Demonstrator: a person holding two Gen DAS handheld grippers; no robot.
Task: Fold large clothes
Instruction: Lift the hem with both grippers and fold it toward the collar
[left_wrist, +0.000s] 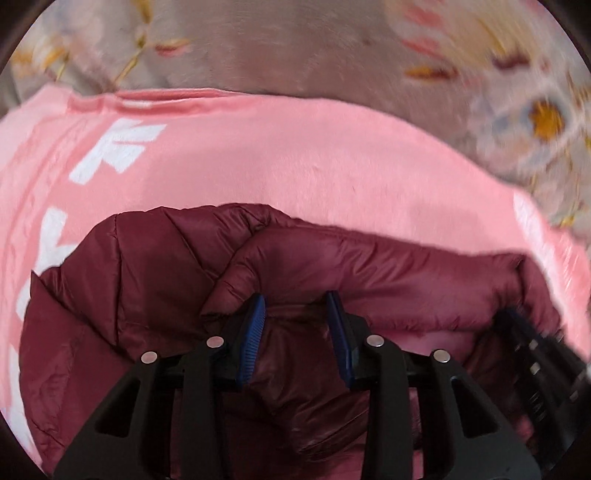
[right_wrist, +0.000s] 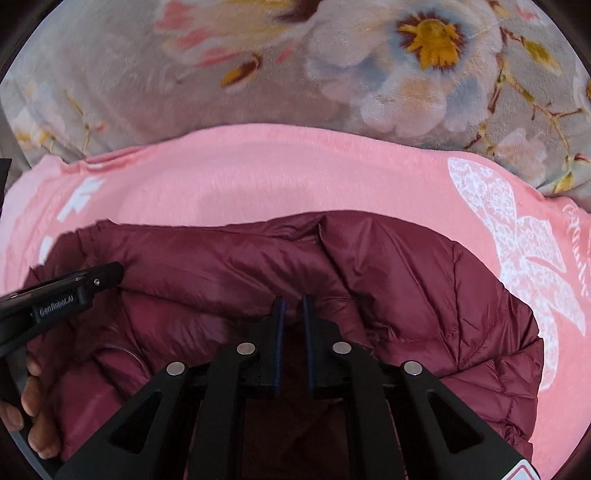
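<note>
A maroon puffer jacket (left_wrist: 155, 295) (right_wrist: 406, 295) lies bunched on a pink garment (left_wrist: 295, 158) (right_wrist: 258, 177) with white print. My left gripper (left_wrist: 295, 314) holds a thick fold of the jacket between its blue pads, which stand partly apart around the padding. My right gripper (right_wrist: 291, 310) has its pads nearly together, pinching a thin ridge of the jacket. Each gripper shows in the other's view: the right one blurred at the far right edge (left_wrist: 532, 343), the left one at the left edge (right_wrist: 74, 291), a person's hand (right_wrist: 33, 406) behind it.
A grey plush blanket (left_wrist: 277, 44) (right_wrist: 184, 92) with large pale flowers lies under the pink garment and spreads beyond its far edge. The pink garment extends past the jacket on both sides.
</note>
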